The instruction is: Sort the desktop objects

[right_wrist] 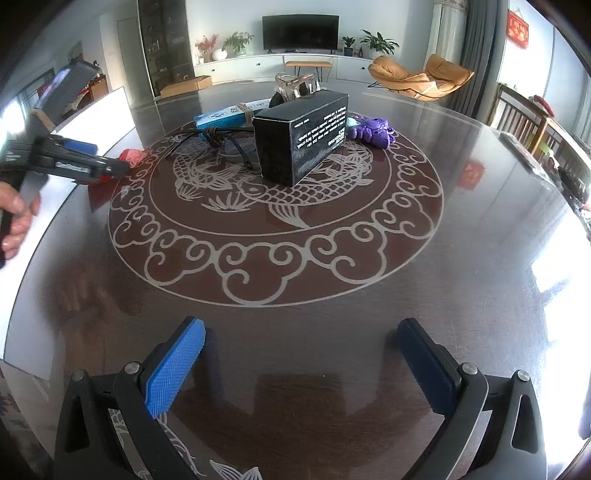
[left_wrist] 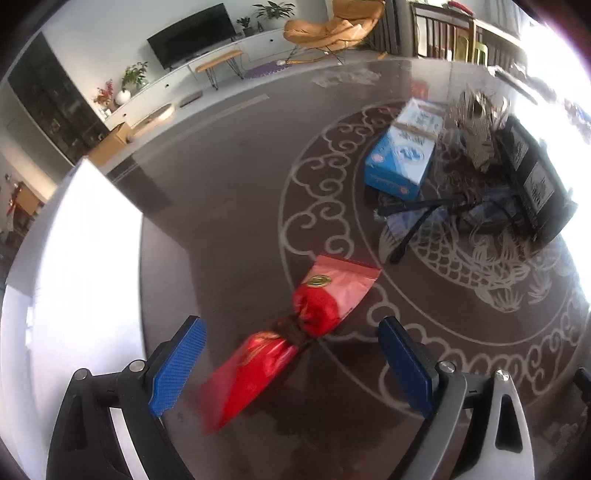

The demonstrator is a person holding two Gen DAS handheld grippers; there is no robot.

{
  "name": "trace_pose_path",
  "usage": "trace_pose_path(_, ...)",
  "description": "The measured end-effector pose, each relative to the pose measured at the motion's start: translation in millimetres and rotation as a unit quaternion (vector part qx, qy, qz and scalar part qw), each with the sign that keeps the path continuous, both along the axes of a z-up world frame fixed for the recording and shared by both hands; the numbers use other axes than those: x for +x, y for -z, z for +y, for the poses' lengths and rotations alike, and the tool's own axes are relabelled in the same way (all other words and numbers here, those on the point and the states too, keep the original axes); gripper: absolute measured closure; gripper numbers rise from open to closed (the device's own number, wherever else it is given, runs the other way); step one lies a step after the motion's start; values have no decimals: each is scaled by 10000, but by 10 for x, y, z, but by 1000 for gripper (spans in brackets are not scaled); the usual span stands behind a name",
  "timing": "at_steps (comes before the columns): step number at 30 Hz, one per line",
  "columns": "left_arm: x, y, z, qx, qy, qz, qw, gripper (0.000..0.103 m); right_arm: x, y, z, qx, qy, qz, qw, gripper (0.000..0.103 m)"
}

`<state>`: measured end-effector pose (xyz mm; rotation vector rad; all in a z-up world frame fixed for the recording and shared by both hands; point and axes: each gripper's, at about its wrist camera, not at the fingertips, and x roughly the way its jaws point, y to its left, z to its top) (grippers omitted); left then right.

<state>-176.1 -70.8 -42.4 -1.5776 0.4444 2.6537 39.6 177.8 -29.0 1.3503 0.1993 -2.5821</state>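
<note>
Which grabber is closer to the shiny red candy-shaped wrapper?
Left. The left gripper hangs open right over the shiny red twisted wrapper. The right gripper is open too, far off across the table.

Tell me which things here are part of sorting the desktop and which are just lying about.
Part of the job:
red packet, between the open left gripper
blue box
black box
glasses
purple toy
right gripper, open, over bare table

Just lying about:
television
orange chair
potted plants
cardboard box
</note>
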Motion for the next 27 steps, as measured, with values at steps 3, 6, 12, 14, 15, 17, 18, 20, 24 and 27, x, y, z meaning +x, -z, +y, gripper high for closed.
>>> trace_pose_path(3,4,9,19,38,33,157,9999,5,-1,2,-1,0,0,0,10000,0)
trace_pose_path(6,12,36,-75,329,-155,194,9991,0,-3,5,-3,-1,1,1,10000,0)
trace_pose_path(12,146,19,-286,1148,-467,428,9914,66,-6,6,-5,-1,2,2,10000,0)
trace_pose_path(14,177,13,-295,1128,-548,475,9910,79,-7,7,-6,-1,3,2,10000,0)
trace_pose_path(15,220,19,-297,1110,-608,518,9906,79,-7,7,-6,-1,3,2,10000,0)
trace_pose_path(17,341,34,-305,1134,-828,604,9882,79,-7,7,-5,-2,4,2,10000,0)
trace_pose_path(18,404,31,-300,1160,-933,640,9868,79,-8,8,-7,-2,4,2,10000,0)
trace_pose_path(20,553,43,-328,1179,-1165,704,9837,79,-8,8,-6,-3,5,2,10000,0)
trace_pose_path(24,978,64,-294,1327,-1385,756,9785,78,-11,11,-9,-1,4,3,10000,0)
trace_pose_path(27,1176,71,-261,1419,-1328,810,9776,76,-12,12,-11,-2,6,3,10000,0)
